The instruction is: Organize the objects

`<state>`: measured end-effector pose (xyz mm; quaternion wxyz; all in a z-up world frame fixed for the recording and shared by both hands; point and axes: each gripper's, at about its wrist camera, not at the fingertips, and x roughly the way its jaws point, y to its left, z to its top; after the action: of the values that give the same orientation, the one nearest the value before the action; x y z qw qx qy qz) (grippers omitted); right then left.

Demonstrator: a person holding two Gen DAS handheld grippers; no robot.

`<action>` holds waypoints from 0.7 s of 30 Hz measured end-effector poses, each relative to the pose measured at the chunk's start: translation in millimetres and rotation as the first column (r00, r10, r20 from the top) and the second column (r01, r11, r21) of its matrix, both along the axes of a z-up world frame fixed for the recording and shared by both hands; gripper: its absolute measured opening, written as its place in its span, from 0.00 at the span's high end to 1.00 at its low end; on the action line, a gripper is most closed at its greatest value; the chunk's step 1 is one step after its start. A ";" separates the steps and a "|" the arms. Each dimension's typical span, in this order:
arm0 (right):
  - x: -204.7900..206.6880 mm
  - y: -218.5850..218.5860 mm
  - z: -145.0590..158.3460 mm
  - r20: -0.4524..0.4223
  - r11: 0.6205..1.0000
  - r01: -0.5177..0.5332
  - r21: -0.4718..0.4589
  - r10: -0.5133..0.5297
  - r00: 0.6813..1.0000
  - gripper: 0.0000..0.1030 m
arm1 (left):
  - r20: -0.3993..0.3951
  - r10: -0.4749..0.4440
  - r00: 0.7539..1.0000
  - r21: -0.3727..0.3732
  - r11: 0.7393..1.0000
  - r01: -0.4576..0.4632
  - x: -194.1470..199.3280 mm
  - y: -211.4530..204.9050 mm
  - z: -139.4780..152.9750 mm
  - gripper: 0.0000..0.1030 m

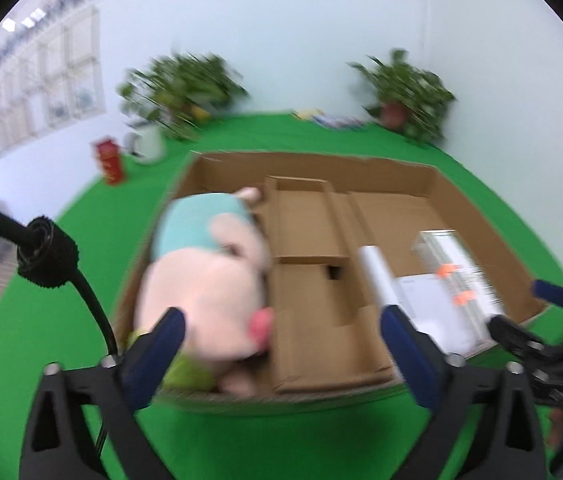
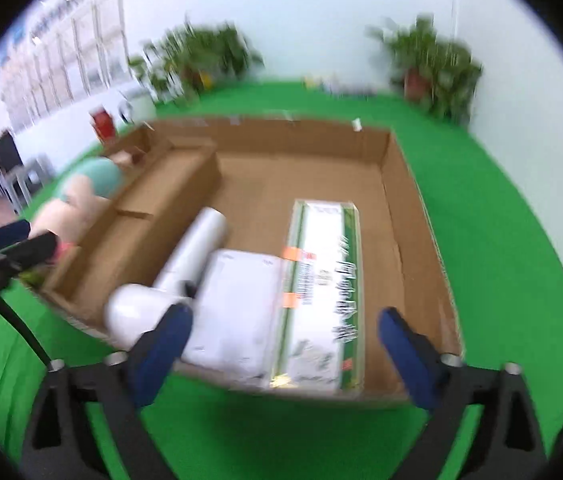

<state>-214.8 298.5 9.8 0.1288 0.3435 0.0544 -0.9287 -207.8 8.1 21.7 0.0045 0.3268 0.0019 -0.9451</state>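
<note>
A shallow cardboard box (image 1: 433,184) (image 2: 397,184) lies on the green mat. A pink plush pig with a teal cap (image 1: 205,280) (image 2: 81,200) fills its left compartment. In the right part lie a white roll (image 2: 185,264) (image 1: 373,272), a white flat packet (image 2: 237,304) and a clear long box with green print (image 2: 321,292) (image 1: 457,280). My left gripper (image 1: 281,340) hangs open over the box's near edge, nothing between its blue fingers. Open too and empty, my right gripper (image 2: 281,340) is above the packet and long box; it also shows at the right edge of the left wrist view (image 1: 521,312).
Two potted plants (image 1: 185,88) (image 1: 405,92) stand at the back wall. A red carton (image 1: 109,160) and a white jug (image 1: 147,144) sit at the back left of the mat. Small flat items (image 1: 329,118) lie between the plants. A black cable (image 1: 53,264) crosses the left.
</note>
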 end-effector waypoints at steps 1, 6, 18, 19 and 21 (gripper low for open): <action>10.8 -6.1 -5.8 -0.042 1.000 0.002 0.001 -0.002 0.999 0.01 | -0.018 0.022 1.000 -0.029 0.999 -0.022 5.0 0.7 -5.9 0.01; 26.7 -18.1 -23.6 -0.126 0.999 0.042 0.004 -0.041 0.991 0.01 | -0.082 0.060 0.995 -0.098 0.993 -0.068 29.2 2.6 -30.9 0.01; 25.3 -19.5 -30.5 -0.205 0.992 0.126 -0.009 -0.125 0.971 0.01 | -0.129 0.039 0.991 -0.067 0.997 -0.048 39.5 -2.6 -35.6 0.00; 24.7 -19.4 -30.5 -0.202 0.992 0.128 -0.009 -0.127 0.971 0.01 | -0.128 0.038 0.991 -0.066 0.997 -0.047 39.8 -3.0 -35.5 0.00; 24.8 -19.4 -30.7 -0.202 0.992 0.129 -0.009 -0.128 0.971 0.01 | -0.127 0.039 0.991 -0.067 0.997 -0.048 39.6 -2.6 -35.7 0.00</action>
<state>-190.1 279.1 -20.9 0.0615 0.2504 0.0470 -0.9651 -168.2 5.5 -14.0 0.0363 0.2660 -0.0239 -0.9630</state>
